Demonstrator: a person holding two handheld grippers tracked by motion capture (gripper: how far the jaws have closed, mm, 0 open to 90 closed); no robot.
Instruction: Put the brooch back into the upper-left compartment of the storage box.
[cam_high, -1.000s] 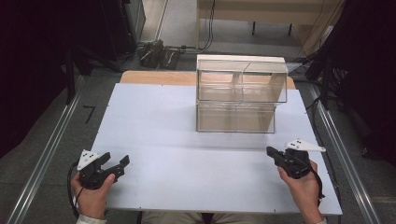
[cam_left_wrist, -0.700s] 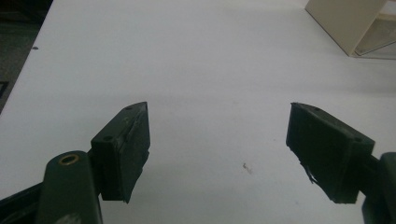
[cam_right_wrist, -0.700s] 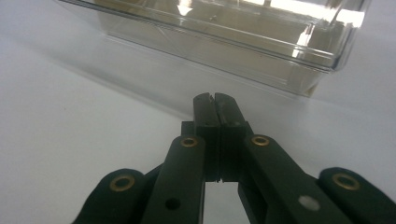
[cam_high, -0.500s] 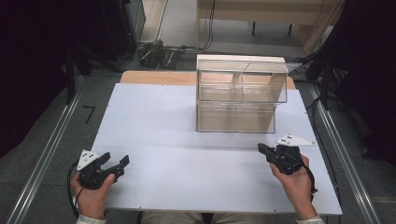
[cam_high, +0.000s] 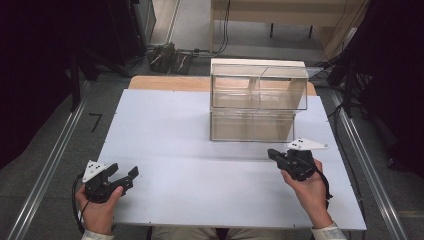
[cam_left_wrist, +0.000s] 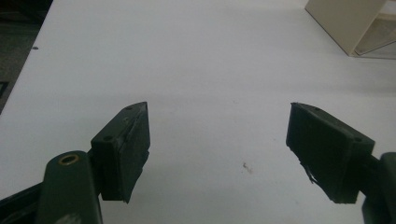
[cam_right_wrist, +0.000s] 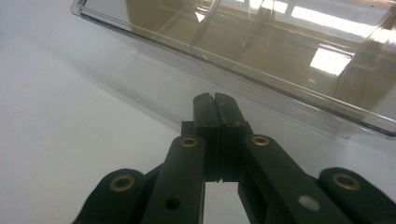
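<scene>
At the lower right of the high view, the right tool (cam_high: 274, 154) sits with its jaws pressed together and nothing between them, its tip pointed toward the clear drawer box (cam_high: 257, 102) that stands at the upper middle of the white surface (cam_high: 165, 130). In the right gripper view the closed tip (cam_right_wrist: 215, 100) lies near the lower drawer's transparent front (cam_right_wrist: 261, 60), apart from it, with bare surface between. At the lower left of the high view, the left tool (cam_high: 127, 179) rests low over the surface with its jaws spread wide and empty, well apart from the box; its own view looks across bare white with only a corner of the box (cam_left_wrist: 348, 25) at the upper right.

The risk from here, as I judge it, lies in the shut tip meeting smooth plastic. With no visible handle to catch, a push could slide off the front or shove the whole light box backward, since the left tool is too far away to steady it. The clear walls also make the drawer edge hard to judge.
</scene>
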